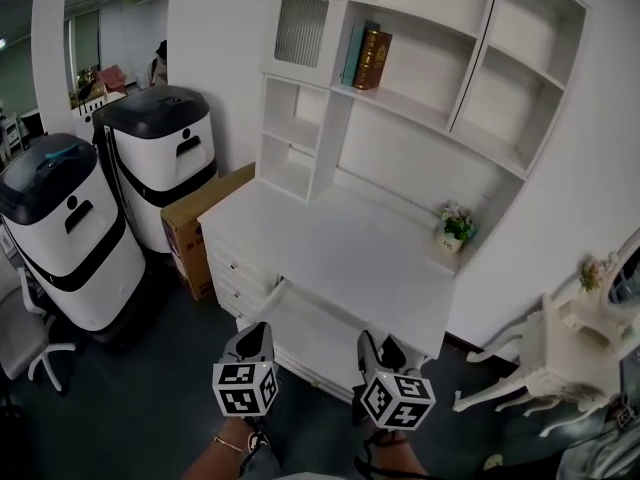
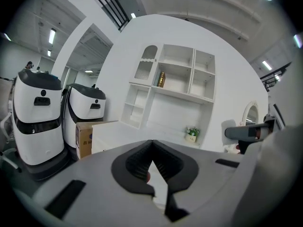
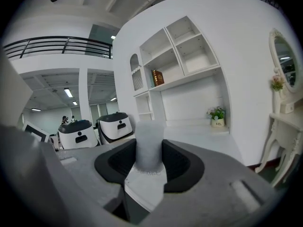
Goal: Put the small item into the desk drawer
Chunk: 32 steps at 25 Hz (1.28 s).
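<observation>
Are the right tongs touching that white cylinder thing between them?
Touching. The right gripper view shows the right tongs closed on the white cylinder, each jaw flush against a side, no gap.

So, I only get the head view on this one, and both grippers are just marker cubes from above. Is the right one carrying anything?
Observer: Yes. In the right gripper view, the right gripper holds a small white cylinder upright, with the jaws pressing on both its sides.
Operator: And the left one?
Observer: It's empty. The left gripper view shows the left gripper with its jaws closed tip to tip and nothing between them.
</observation>
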Each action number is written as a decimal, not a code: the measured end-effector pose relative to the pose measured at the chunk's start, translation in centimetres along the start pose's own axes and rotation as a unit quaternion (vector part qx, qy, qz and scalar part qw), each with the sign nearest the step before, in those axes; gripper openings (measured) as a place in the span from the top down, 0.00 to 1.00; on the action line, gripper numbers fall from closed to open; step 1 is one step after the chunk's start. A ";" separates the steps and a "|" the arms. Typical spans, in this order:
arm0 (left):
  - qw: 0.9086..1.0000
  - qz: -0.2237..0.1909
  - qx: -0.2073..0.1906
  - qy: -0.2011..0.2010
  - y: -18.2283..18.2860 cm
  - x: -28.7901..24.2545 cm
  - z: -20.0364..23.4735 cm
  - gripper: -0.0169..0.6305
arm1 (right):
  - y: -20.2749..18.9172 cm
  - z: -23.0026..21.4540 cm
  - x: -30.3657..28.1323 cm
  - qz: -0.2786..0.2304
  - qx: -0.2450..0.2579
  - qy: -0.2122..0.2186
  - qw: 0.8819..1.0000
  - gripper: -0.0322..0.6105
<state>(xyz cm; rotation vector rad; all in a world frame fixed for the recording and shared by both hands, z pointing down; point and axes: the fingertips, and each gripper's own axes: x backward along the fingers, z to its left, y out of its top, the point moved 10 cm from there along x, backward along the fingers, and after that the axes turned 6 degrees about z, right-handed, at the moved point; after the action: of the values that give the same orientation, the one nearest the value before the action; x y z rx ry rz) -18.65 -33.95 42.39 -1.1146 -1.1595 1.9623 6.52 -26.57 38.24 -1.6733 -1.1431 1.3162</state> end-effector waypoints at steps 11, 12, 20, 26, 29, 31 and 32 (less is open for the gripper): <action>0.998 0.044 -0.014 -0.044 0.5 -5.0 2.7 0.98 | -0.7 0.1 -3.0 0.009 -0.022 -0.065 0.998 0.70; 0.998 0.047 -0.018 -0.046 0.4 -5.5 2.6 0.98 | -0.8 -0.3 -3.2 0.009 -0.025 -0.068 0.997 0.70; 0.996 0.063 -0.036 -0.059 0.5 -8.1 1.9 0.98 | -0.8 -1.8 -4.6 0.011 -0.037 -0.077 0.996 0.70; 0.992 0.083 -0.048 -0.080 -0.1 -9.6 1.2 0.98 | -1.7 -2.7 -4.1 0.019 -0.050 -0.099 0.994 0.70; 0.989 0.093 -0.058 -0.097 -0.2 -10.7 0.3 0.98 | -2.0 -3.4 -3.7 0.020 -0.057 -0.115 0.992 0.70; 0.987 0.097 -0.065 -0.111 -0.2 -11.5 -0.5 0.98 | -2.4 -3.9 -3.3 0.021 -0.064 -0.127 0.990 0.70; 0.986 0.100 -0.068 -0.118 -0.4 -11.9 -1.0 0.98 | -2.7 -4.3 -3.1 0.022 -0.068 -0.132 0.989 0.70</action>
<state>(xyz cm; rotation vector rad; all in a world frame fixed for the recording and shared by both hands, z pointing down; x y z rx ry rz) -12.17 -42.97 46.75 -1.1287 -1.3677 2.2468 9.85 -28.57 42.73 -1.6623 -1.3833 1.5542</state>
